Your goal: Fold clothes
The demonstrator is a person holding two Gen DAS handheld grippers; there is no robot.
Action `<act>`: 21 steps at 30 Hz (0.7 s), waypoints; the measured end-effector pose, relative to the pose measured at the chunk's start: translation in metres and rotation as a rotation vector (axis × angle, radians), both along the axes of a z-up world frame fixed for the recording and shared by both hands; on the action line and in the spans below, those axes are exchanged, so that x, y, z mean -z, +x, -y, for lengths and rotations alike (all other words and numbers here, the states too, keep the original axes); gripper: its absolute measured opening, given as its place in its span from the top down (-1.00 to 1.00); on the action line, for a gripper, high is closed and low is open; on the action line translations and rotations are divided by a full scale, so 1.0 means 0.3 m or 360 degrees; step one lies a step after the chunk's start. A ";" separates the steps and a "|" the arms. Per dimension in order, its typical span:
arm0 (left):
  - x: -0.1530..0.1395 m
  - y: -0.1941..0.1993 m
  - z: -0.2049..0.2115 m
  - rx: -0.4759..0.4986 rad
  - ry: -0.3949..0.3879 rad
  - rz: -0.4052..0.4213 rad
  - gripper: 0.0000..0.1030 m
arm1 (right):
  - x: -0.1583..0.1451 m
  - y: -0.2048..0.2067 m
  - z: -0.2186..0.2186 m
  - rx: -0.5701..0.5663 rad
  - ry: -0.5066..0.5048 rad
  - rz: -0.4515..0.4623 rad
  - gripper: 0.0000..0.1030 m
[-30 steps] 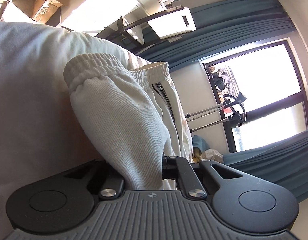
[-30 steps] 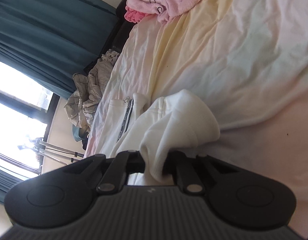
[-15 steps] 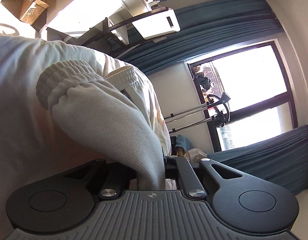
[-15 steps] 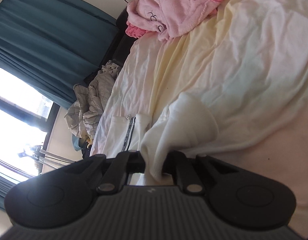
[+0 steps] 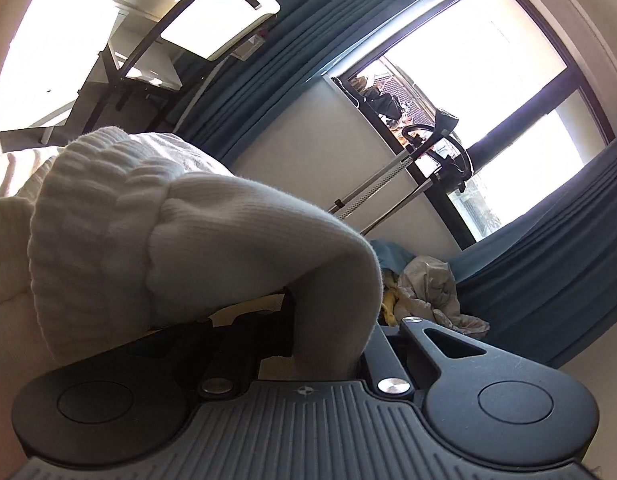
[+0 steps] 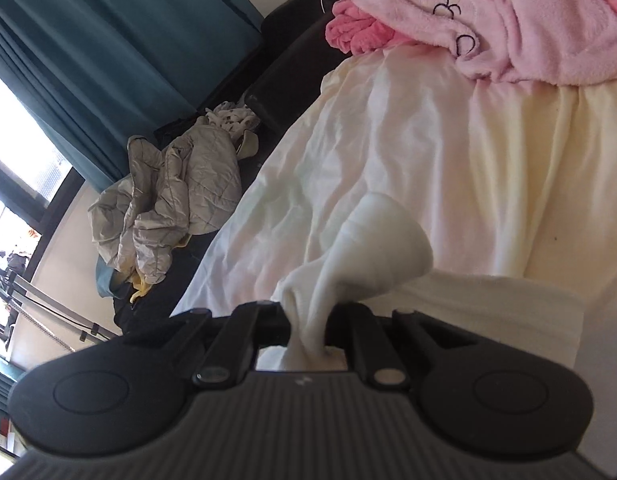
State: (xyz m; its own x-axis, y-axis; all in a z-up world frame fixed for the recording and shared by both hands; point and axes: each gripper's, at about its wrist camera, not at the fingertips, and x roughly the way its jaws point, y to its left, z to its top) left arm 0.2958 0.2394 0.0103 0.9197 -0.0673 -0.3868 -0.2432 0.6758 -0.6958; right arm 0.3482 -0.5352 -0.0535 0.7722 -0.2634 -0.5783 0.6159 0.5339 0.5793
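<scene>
Two grippers are pinching one white garment [image 5: 212, 240] above the bed sheet [image 6: 388, 152] — left gripper [image 5: 328, 344] clamping its ribbed cuff, right gripper [image 6: 308, 332] squeezing a thin twisted bunch [image 6: 372, 248], likely slipping out if pulled taut.

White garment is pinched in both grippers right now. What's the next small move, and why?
Probably lower both together toward the bed sheet and lay the fold down. The left gripper is shut on the white garment near its ribbed band, the right gripper on another bunched part, both lifted off the sheet.
</scene>
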 end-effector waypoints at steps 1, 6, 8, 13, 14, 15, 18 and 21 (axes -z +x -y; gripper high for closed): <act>0.023 0.056 0.008 0.0011 0.0050 -0.0027 0.80 | 0.029 0.060 -0.009 -0.0017 -0.0056 -0.0020 0.88; 0.158 0.243 0.030 0.0038 0.0131 -0.0222 0.79 | 0.160 0.231 -0.041 -0.0105 -0.0280 -0.0091 0.85; 0.174 0.251 0.036 0.0051 0.0159 -0.0220 0.78 | 0.195 0.245 -0.038 -0.0123 -0.0331 -0.0055 0.80; 0.159 0.202 0.014 0.0095 0.0121 -0.0237 0.60 | 0.219 0.216 -0.010 -0.0162 -0.0288 0.0062 0.68; 0.149 0.188 0.009 0.0114 0.0100 -0.0247 0.55 | 0.208 0.201 -0.006 -0.0174 -0.0270 0.0071 0.65; 0.139 0.173 0.003 0.0132 0.0079 -0.0257 0.39 | 0.191 0.182 -0.007 -0.0187 -0.0261 0.0068 0.63; 0.092 0.077 -0.012 0.0184 0.0030 -0.0157 -0.18 | 0.142 0.103 -0.007 -0.0234 -0.0231 0.0087 0.22; 0.047 -0.048 -0.020 0.0257 0.0028 -0.0041 -0.40 | 0.107 -0.027 -0.001 -0.0266 -0.0166 0.0123 0.07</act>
State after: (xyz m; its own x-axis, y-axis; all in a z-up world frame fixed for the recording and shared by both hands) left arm 0.2815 0.2453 -0.0038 0.8872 -0.2066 -0.4125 -0.1478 0.7196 -0.6784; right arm 0.3400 -0.5349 -0.0857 0.8512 -0.1832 -0.4918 0.4696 0.6843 0.5579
